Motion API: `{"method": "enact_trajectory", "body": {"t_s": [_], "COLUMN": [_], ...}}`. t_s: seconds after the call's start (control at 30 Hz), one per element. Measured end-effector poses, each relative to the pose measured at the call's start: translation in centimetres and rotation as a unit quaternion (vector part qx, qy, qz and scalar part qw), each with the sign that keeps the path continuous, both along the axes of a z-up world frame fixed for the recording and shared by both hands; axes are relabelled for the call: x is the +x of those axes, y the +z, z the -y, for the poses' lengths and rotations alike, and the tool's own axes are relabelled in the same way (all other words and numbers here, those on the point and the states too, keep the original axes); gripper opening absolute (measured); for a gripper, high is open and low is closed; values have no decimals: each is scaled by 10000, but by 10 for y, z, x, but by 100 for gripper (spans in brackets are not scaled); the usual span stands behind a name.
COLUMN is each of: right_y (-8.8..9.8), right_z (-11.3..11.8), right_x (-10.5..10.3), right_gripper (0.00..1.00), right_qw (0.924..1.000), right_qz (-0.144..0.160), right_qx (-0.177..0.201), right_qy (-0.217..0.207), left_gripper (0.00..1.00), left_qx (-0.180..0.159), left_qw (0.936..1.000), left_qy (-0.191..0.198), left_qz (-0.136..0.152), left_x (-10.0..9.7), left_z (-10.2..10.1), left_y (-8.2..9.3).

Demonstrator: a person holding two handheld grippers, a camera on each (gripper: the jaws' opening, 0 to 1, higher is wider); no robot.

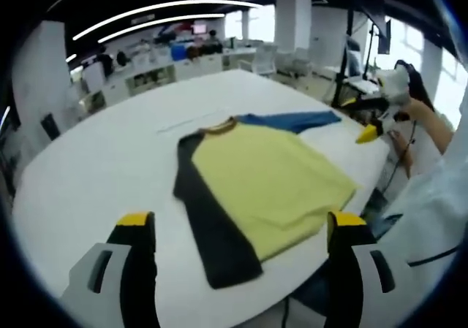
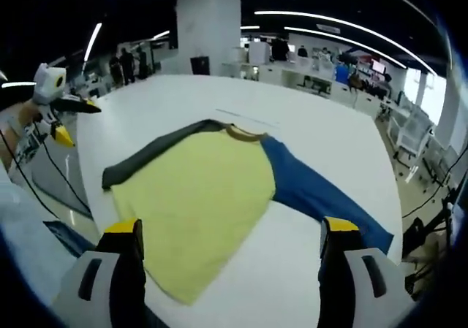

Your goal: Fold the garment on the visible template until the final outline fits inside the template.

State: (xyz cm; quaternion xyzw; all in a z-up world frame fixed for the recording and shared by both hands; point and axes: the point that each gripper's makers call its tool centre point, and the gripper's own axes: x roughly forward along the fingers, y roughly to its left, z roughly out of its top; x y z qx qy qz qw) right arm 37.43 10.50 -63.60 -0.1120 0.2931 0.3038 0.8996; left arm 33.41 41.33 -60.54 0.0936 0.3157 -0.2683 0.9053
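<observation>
1. Left claw (image 1: 241, 229): jaws spread wide, holding nothing, hovering off the near edge of the shirt (image 1: 267, 185), clear of the cloth.
2. Right claw (image 2: 230, 237): likewise wide and empty, poised above the shirt's (image 2: 194, 196) hem end, not touching it. Also seen in the left gripper view as the yellow-tipped right claw (image 1: 371, 127), off beyond the blue sleeve (image 1: 292, 120).
3. Shirt: lying flat on the white bench (image 1: 110, 160), yellow body face up, brown collar (image 2: 240, 131) at the far end in the right gripper view.
4. Dark sleeve (image 2: 150, 153): stretched out from the shirt's shoulder on one side; blue sleeve (image 2: 322, 193) stretched out from the other. Neither folded in yet.
5. Template: no clear outline made out around the shirt; just a faint thin line (image 2: 238, 114) on the bench past the collar, too slight to identify.
6. Step in hand, as judged: start of folding, sleeves first.
7. To do it well: pinch each sleeve near its cuff, take only the sleeve layer, lift just free of the bench, carry it across onto the yellow body and lay it smooth.
8. Keep the shirt's body from dragging; let go only once the sleeve lies flat.
9. Risk: a bunched sleeve making later folds bulge past the outline.
</observation>
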Motion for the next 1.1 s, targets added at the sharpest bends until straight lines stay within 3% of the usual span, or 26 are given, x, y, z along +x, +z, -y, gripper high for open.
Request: {"method": "enact_trajectory", "body": {"t_s": [0.2,0.53,0.87,1.1], "right_y": [-1,-5,-9,-11], "right_z": [-1,-2,-5,-2], "right_x": [-4,-12,-18,-20], "right_gripper": [100,100,100,100], "right_qw": [10000,9999,9999,9998], "right_qz": [2,-44,-147,-176], "right_qx": [-87,-121,88,3], "right_qy": [26,14,-15,-28], "left_gripper": [94,93,92,88], "left_qx": [-27,-109,-36,-237], "left_qw": [10000,9995,9986,9974], "left_qy": [60,237,343,396], "left_qz": [12,-202,-401,-547], "left_x": [-3,-14,-17,-17], "left_z": [-3,-9,-18,-18], "left_y": [-1,-20,-33,-45]}}
